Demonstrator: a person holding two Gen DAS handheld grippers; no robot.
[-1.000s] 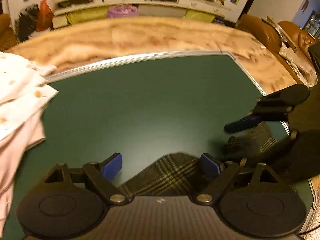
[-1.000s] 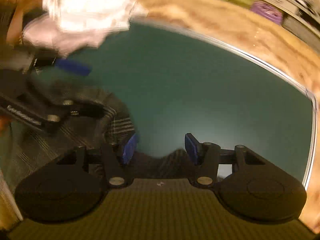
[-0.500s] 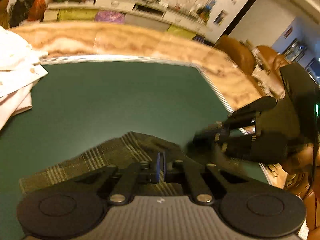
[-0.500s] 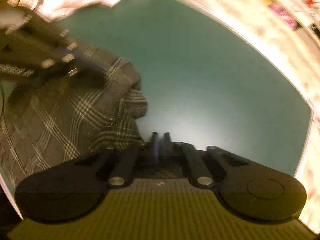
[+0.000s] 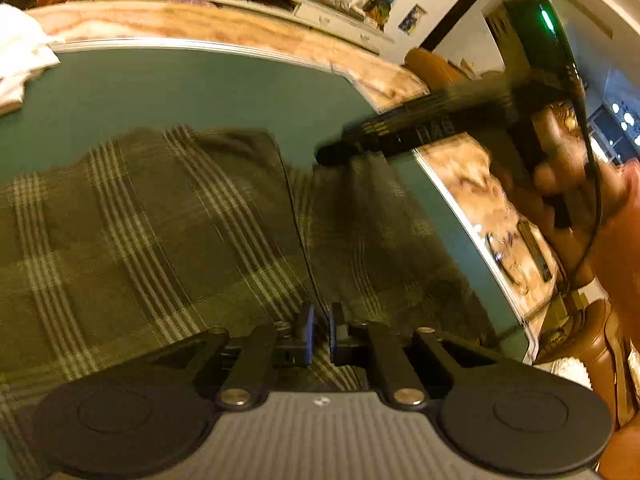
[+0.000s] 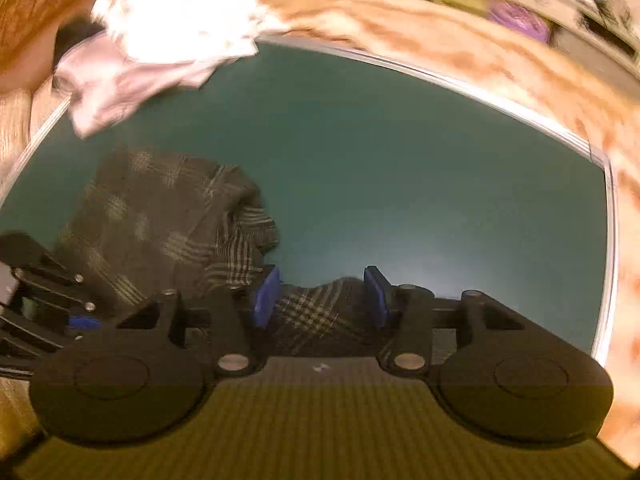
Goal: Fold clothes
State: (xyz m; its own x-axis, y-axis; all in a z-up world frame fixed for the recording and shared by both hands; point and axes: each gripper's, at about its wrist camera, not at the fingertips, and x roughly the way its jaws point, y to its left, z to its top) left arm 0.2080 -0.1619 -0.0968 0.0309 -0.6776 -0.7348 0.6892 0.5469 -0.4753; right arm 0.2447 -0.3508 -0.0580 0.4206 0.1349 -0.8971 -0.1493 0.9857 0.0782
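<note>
Two claws work one dark olive plaid garment (image 5: 168, 220) that lies spread on the flat green desk (image 5: 200, 84). A second ago only a small peak of that cloth showed between the wide-apart blue pads of the left claw (image 5: 319, 334); now the cloth fills most of the left wrist view, and the pads are nearly together, pinching a raised seam or edge of the woven fabric between them. At far left, on the back corner of the desk, sits a crumpled heap of white and pale pink clothes (image 5: 18, 60), soft and creased, in the same place as before. To the right in the same view, the right claw (image 5: 352, 148) appears as a blurred black bar over the far edge of the garment.

In the right wrist view the right claw (image 6: 322, 296), clamped flat half a second ago, is opening: its blue pads stand apart, a hump of plaid cloth lies between them, and neither pad visibly presses on it. The pale heap (image 6: 160, 36) lies at upper left, the garment (image 6: 168, 224) bunches in folds at left, and a thin silver metal rim (image 6: 610, 240) borders the smooth green surface against the mottled peach marble-patterned surround (image 6: 460, 48).
</note>
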